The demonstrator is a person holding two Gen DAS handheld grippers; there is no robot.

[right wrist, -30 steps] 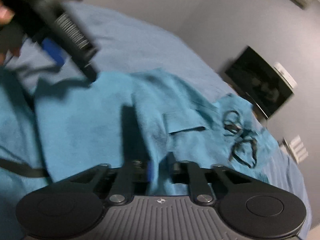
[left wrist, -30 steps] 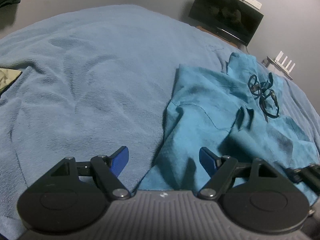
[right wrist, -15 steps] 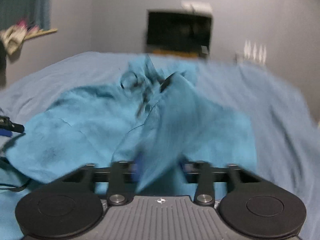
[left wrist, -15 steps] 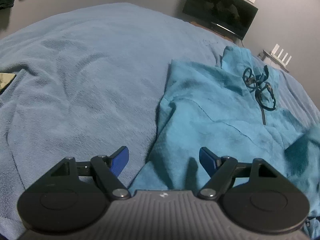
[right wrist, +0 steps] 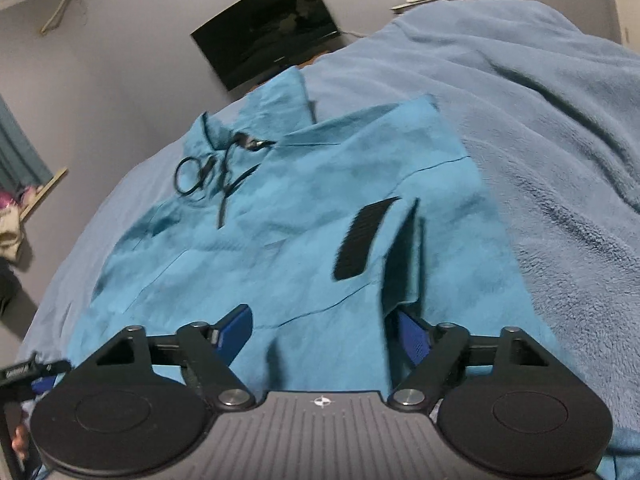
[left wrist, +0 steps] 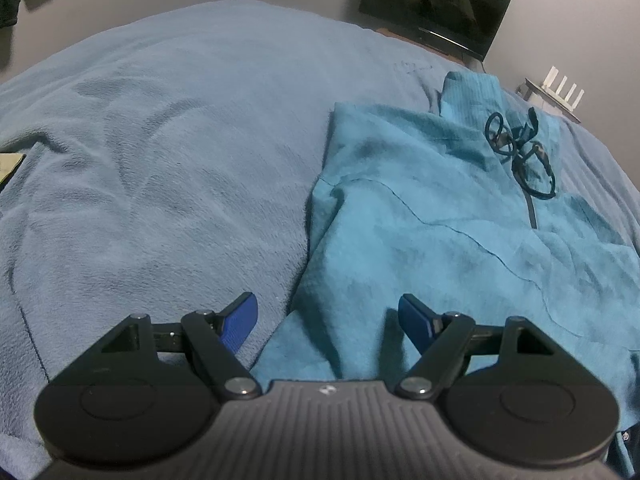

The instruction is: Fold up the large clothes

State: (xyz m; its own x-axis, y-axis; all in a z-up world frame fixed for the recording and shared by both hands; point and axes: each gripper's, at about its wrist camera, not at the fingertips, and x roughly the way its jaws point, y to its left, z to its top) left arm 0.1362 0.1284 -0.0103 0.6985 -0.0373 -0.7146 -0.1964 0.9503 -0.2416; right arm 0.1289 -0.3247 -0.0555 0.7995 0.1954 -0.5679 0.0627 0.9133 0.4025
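The near hem of the fleece top [left wrist: 440, 240] is hidden behind the left gripper [left wrist: 328, 320] body, and its right side runs off the picture's edge. In the right wrist view the top's near edge is likewise covered by the right gripper [right wrist: 324, 332], whose jaws are opening. A dark strip [right wrist: 362, 238] on the cloth and the flap beside it are smeared by blur. A device at the near left edge [right wrist: 24, 372] is cut off.

Fleecy matt jacket [left wrist: 440, 216]; plush blanket [left wrist: 160, 160]
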